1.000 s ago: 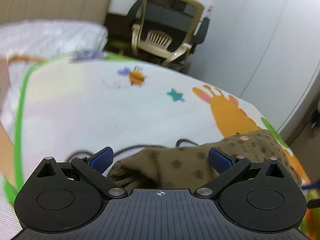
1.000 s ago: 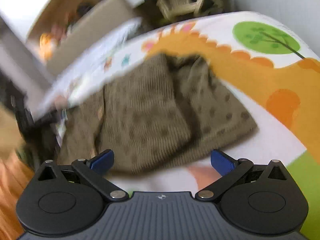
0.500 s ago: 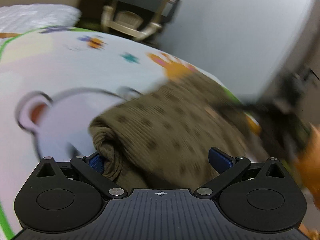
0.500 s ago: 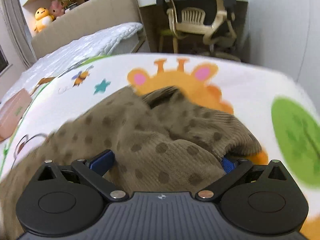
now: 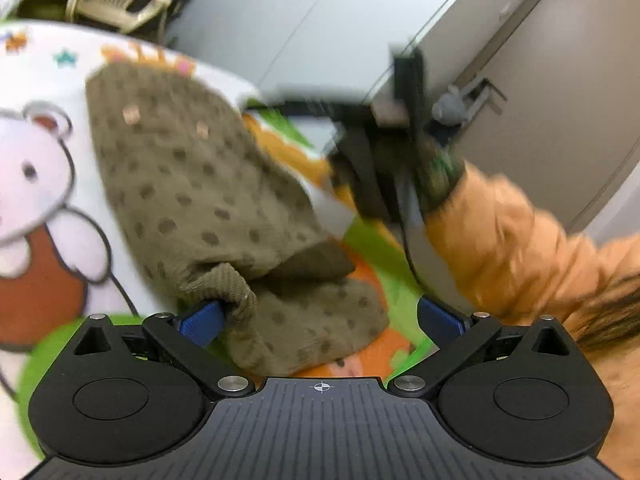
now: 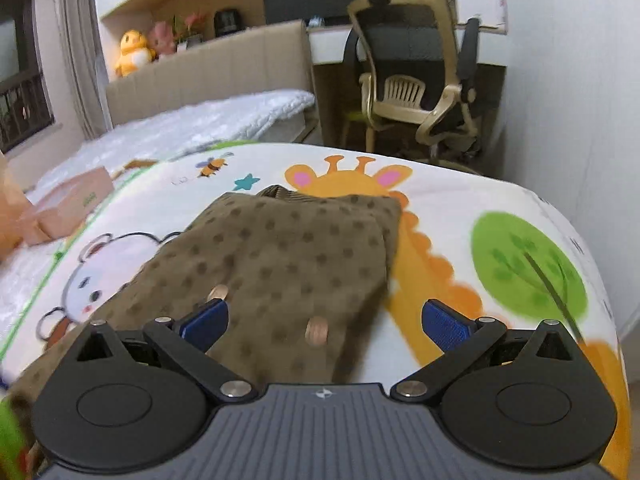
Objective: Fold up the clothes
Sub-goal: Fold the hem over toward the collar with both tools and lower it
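The brown dotted garment [image 6: 288,256] now lies flatter and more squarely spread on the cartoon-print mat [image 6: 500,216], its two buttons facing up, where a moment ago it was bunched. The right gripper [image 6: 324,316] sits nearer its near edge. In the left wrist view the left gripper [image 5: 320,316] has swung right, a ribbed hem seemingly against its left finger [image 5: 200,318], and an orange sleeve [image 5: 520,236] has entered.

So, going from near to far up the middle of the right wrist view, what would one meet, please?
Brown dotted garment → giraffe print on the blanket → office chair.
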{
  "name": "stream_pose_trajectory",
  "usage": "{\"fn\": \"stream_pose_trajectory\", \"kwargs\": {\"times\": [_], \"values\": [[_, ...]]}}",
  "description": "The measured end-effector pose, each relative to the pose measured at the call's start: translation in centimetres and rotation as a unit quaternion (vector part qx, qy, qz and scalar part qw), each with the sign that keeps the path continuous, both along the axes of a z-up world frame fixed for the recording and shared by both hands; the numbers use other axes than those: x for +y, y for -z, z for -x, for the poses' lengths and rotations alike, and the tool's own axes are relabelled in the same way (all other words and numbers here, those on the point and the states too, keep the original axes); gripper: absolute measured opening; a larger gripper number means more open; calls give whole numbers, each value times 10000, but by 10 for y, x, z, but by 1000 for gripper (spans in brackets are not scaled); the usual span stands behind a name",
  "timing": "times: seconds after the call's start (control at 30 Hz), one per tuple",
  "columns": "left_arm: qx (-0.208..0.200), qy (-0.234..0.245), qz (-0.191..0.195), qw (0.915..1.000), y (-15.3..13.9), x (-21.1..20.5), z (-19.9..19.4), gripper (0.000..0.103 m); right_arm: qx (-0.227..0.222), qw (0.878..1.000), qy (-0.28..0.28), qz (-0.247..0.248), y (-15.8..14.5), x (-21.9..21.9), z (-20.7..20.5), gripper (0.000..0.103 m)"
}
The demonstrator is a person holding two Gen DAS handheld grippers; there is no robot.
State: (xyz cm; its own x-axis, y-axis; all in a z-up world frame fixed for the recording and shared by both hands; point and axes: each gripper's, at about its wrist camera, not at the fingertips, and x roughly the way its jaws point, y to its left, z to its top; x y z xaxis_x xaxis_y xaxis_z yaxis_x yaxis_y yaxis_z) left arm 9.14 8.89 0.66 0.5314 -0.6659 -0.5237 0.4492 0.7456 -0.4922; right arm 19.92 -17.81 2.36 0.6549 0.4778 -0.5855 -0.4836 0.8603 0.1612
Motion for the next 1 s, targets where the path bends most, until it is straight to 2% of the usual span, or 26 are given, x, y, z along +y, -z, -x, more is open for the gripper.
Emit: {"fn": "stream_pose_trajectory", "kwargs": {"times": [0.07,0.13,0.17,0.3,0.4,0.6,0.7,0.77,0.8,0.87,1.0], "values": [[-233,-219,-225,9992,-10,3,4,103,152,9998,-92,-109,5,-2,20,103],[-466,-437,-450,9969,-19,7,7,103,160,9996,-224,100,11,7,34,103],[-530,-577,-718,9943,-18,3,4,103,150,9992,-294,236,15,13,41,103],[-556,-988,-1808,9770,6,-12,-7,103,-16,9948,-347,956,32,30,63,103],[-487,-1296,-2503,9582,26,-10,-8,103,-97,9933,-332,1102,39,27,76,103],[-208,-1637,-2442,9556,30,24,14,103,305,9961,-302,769,41,13,79,103],[-144,-1659,-2170,9619,24,30,22,103,202,9965,-336,737,33,11,86,103],[-190,-1637,-1964,9666,15,32,28,103,-104,9969,-671,399,21,6,102,103],[-233,-1635,-1874,9683,11,32,31,103,-220,9951,-930,269,15,7,111,103],[-298,-1697,-1790,9686,5,34,34,103,-497,9872,-1471,378,7,21,134,103],[-330,-1787,-1818,9664,0,35,33,103,-932,9637,-2248,1098,20,62,170,103]]}}
